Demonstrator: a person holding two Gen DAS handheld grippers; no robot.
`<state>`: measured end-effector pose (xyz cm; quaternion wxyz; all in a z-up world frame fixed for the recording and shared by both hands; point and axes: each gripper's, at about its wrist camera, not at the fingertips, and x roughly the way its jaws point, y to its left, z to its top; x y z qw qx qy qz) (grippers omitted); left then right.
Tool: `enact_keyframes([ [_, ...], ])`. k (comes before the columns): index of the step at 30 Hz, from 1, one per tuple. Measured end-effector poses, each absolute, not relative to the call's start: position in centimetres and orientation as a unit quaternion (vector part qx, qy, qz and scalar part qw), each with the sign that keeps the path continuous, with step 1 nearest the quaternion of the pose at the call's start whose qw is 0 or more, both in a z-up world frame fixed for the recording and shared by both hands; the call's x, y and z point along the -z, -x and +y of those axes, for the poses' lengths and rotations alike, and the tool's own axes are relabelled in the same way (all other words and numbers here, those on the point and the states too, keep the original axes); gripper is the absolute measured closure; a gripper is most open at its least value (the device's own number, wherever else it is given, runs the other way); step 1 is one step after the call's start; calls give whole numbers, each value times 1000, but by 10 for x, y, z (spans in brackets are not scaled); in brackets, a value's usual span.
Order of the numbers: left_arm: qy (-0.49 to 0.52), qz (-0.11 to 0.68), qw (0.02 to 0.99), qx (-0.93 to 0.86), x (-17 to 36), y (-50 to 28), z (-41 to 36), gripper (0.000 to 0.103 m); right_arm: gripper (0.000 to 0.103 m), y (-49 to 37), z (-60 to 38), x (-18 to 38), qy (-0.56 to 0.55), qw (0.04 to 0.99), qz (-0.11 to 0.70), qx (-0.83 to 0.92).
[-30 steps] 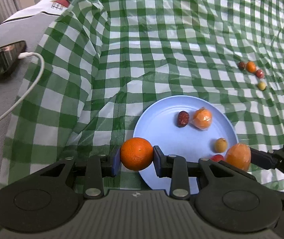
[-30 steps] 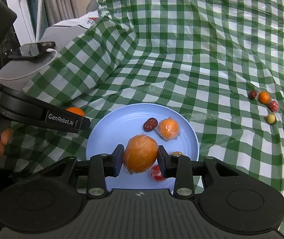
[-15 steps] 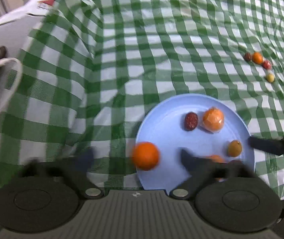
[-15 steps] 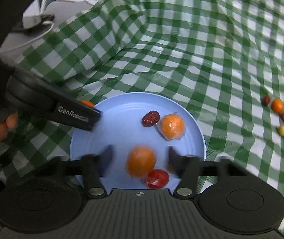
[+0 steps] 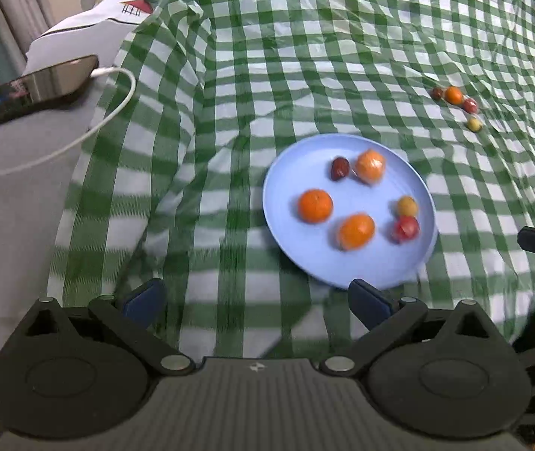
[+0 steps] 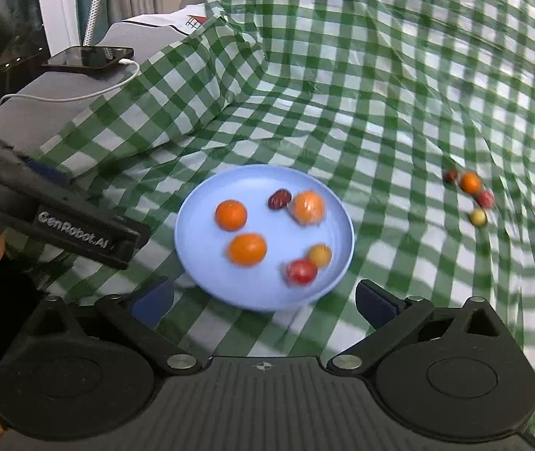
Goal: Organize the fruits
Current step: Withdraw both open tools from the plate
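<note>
A light blue plate lies on the green checked cloth. On it are an orange, a larger orange fruit, a wrapped orange, a dark red date, a small yellow fruit and a red fruit. My left gripper is open and empty, just in front of the plate. My right gripper is open and empty at the plate's near rim.
Several small fruits lie in a cluster on the cloth at the far right. A phone with a white cable rests on a grey surface at the left. The left gripper's body shows at the left in the right wrist view.
Both grippers opened and let go of their oranges, which now lie on the plate. Both grippers pulled back and up from the plate.
</note>
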<state>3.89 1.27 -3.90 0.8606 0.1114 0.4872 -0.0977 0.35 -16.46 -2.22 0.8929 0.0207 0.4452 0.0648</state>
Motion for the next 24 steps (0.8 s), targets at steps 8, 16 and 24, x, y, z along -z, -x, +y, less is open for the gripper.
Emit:
enact_keyframes([
  [8, -99, 447, 884, 97, 9, -4, 20, 0, 1, 23, -165, -1, -20, 912, 408, -36],
  [16, -91, 423, 897, 94, -10, 21, 22, 0, 1, 46, -162, -14, -17, 921, 387, -32],
  [24, -92, 405, 905, 97, -22, 40, 22, 0, 1, 62, -155, -26, -3, 929, 368, -37],
])
